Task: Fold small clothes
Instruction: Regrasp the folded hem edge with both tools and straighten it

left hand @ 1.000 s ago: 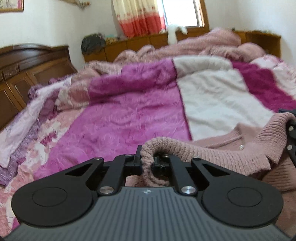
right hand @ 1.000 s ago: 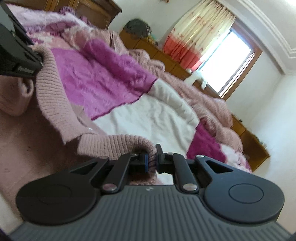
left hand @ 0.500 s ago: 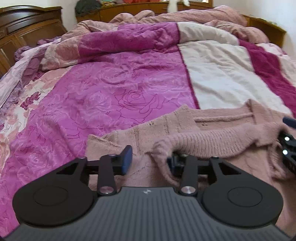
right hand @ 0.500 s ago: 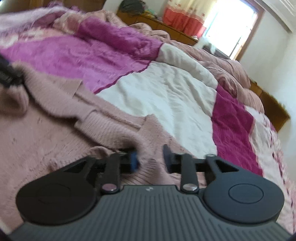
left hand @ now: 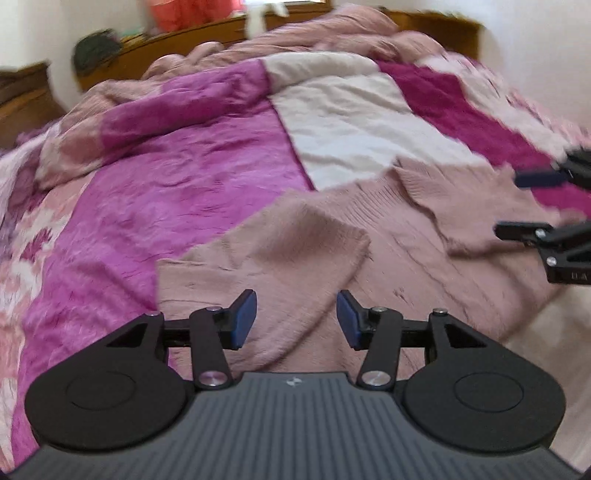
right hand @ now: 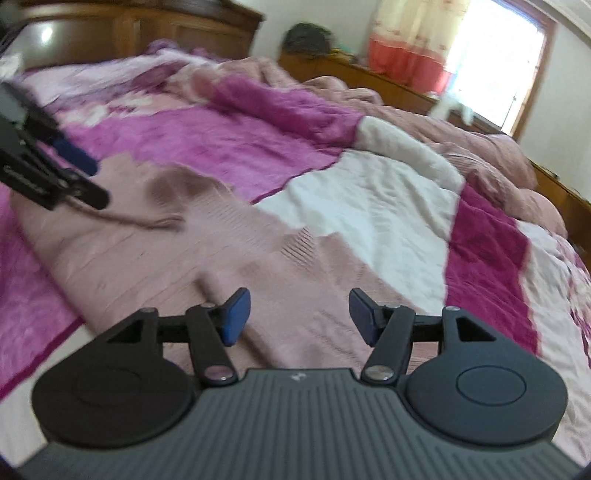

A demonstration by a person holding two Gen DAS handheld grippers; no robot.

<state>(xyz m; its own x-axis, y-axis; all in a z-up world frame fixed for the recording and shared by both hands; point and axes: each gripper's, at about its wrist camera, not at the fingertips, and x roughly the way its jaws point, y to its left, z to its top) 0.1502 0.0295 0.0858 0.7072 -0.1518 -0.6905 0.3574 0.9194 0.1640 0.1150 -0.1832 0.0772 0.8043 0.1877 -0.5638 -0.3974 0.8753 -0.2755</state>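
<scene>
Only the right view shows the window [right hand: 491,55]; 1 sweater [left hand: 369,258] lies flat on the quilt [left hand: 184,177] beneath 2 empty, spread-fingered tools, left gripper [left hand: 296,319] and right gripper [right hand: 299,316].

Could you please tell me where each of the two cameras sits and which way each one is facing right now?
Left wrist: sits on the left gripper, looking forward over the pink sweater and the bedspread toward the window wall; its own open fingers show, with the right gripper at the right edge.
Right wrist: sits on the right gripper, angled across the bed toward the headboard and window; its own open fingers show, with the left gripper at left.
Shared: sweater, bedspread, both grippers.
</scene>
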